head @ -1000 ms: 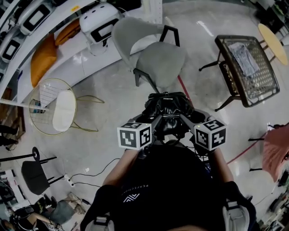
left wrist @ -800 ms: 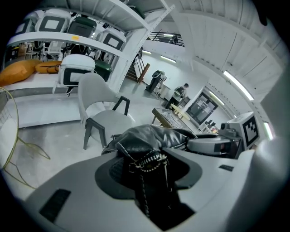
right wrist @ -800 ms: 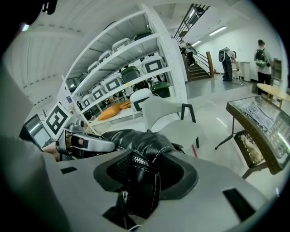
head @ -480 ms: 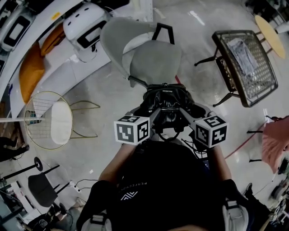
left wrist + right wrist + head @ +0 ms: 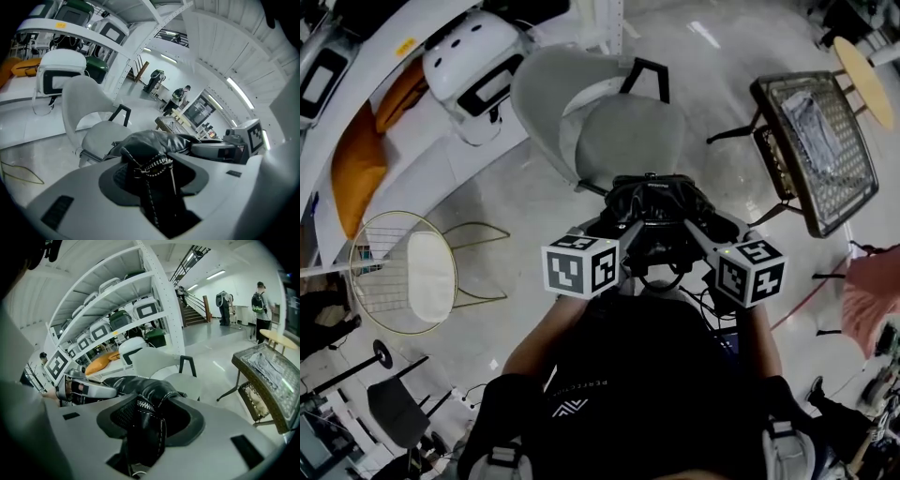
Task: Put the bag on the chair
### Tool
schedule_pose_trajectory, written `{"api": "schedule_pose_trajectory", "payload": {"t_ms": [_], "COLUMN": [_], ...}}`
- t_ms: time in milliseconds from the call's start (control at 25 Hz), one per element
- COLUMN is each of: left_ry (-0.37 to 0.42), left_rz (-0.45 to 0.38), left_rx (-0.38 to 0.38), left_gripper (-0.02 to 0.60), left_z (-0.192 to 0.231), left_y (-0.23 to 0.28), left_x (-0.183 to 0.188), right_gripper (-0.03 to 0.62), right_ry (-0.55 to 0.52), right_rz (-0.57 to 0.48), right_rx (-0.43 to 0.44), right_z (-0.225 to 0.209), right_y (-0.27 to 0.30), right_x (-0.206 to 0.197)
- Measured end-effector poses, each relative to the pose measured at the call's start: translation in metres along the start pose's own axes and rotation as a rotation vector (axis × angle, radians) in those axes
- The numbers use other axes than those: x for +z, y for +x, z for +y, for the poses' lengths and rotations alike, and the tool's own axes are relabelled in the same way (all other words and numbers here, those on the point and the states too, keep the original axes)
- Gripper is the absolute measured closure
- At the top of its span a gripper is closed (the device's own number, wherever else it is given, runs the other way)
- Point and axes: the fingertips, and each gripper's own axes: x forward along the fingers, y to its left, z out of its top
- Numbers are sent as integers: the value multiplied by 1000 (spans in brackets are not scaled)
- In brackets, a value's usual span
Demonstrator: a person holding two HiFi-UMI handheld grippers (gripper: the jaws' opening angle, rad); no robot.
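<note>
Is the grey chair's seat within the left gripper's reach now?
Probably yes: the grey padded seat lies bare just ahead of the left gripper, which grips the black leather bag.

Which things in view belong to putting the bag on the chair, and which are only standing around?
For the job: black bag, held by the left tongs and right tongs; grey chair.
Only standing around: wire chair; dark woven chair; orange cushion; round table.

You're looking at a glossy black bag [image 5: 654, 199], its zip teeth [image 5: 157, 164] glinting silver. The chair [image 5: 630, 136] is showing pale grey, the cushion [image 5: 356, 164] glowing orange.
</note>
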Motion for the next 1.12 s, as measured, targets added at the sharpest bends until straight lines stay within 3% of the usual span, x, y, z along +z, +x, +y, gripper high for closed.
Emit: {"api": "schedule_pose_trajectory", "payload": {"t_ms": [280,640,960,1120], "left_ry": [-35,-97,-76,-29], "left_rz": [15,57,57,42], "left_rx": [-55,-55,-54,-60], "left_gripper": [403,403,402,400], "left_z": [2,2,-8,-16], "left_y": [3,3,2,1], "left_x": [12,23,40,48], "right_gripper": [421,421,421,421], "right_ry": [9,9,7,-16], "right_rz": [38,134,148,136], "right_rx": [-26,53,76,79], "right_z": [-2,-4,-9,-8], "right_y": [3,7,-3,-13], "right_x": [14,29,48,55]}}
